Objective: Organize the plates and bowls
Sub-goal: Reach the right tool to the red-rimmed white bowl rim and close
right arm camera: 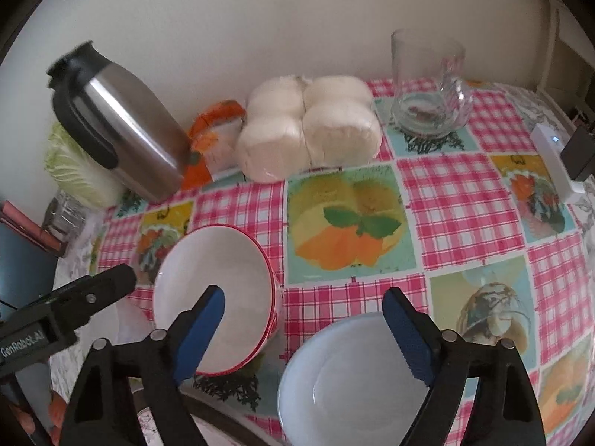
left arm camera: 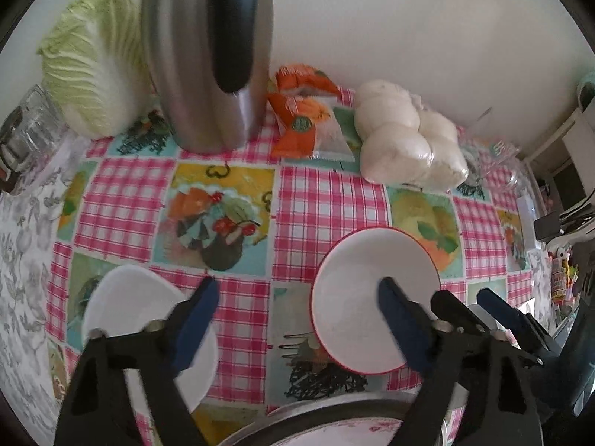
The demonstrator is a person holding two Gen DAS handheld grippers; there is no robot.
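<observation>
A white bowl with a red rim (left arm camera: 372,297) (right arm camera: 219,290) stands on the checked tablecloth (left arm camera: 327,200). Left of it in the left wrist view lies a plain white dish (left arm camera: 141,308). A pale bluish-white bowl (right arm camera: 346,383) sits to the right of the red-rimmed bowl in the right wrist view. My left gripper (left arm camera: 297,293) is open above the cloth, one finger over the white dish and the other over the red-rimmed bowl. My right gripper (right arm camera: 305,301) is open too, spanning the gap between the red-rimmed bowl and the pale bowl. Neither holds anything.
Along the back wall stand a steel thermos jug (left arm camera: 208,55), a napa cabbage (left arm camera: 89,63), an orange packet (left arm camera: 305,122) and a bag of white buns (left arm camera: 405,137). A glass mug (right arm camera: 427,85) stands at the back right. A flowered plate (left arm camera: 334,431) lies at the near edge.
</observation>
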